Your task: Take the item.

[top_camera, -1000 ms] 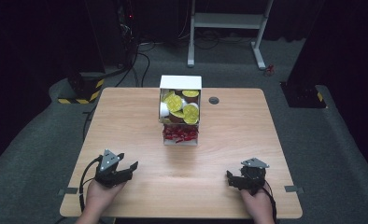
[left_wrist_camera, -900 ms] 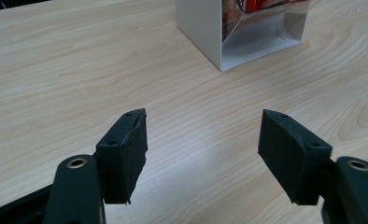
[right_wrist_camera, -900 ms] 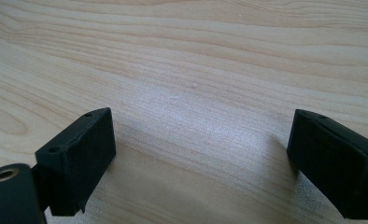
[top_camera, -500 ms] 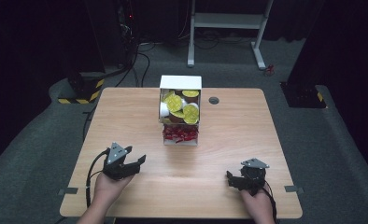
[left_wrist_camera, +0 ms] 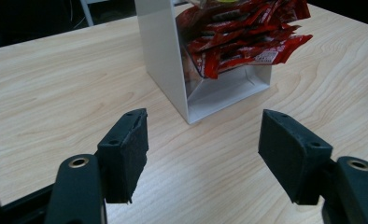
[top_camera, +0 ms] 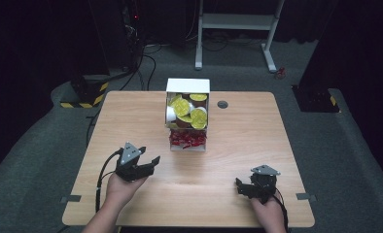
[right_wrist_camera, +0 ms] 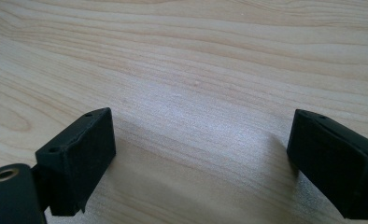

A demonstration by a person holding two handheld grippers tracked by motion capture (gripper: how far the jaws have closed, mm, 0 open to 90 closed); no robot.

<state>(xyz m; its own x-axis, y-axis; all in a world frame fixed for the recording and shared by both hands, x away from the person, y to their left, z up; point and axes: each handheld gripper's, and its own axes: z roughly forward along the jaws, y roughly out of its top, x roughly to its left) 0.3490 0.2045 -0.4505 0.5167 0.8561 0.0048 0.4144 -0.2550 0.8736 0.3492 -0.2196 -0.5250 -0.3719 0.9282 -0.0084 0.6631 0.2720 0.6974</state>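
A white two-tier dispenser box [top_camera: 187, 87] stands at the middle of the wooden table [top_camera: 238, 131]. Its upper part holds yellow-lidded cups [top_camera: 185, 108] and its lower tray holds red packets [top_camera: 186, 140]. My left gripper [top_camera: 149, 164] is open, raised a little off the table, left of and in front of the box. In the left gripper view the red packets [left_wrist_camera: 240, 37] spill over the white tray [left_wrist_camera: 173, 60] ahead of the open left gripper [left_wrist_camera: 203, 154]. My right gripper [top_camera: 242, 188] rests low near the front right, open, with bare wood between the fingers of the right gripper [right_wrist_camera: 201, 158].
A small dark round grommet [top_camera: 222, 104] sits in the table to the right of the box. A white frame stand [top_camera: 238, 24] and dark equipment with cables stand on the floor behind the table. The table's front edge is right below both hands.
My left gripper has moved forward and to the right, towards the box, and lifted slightly. The right gripper has stayed in place.
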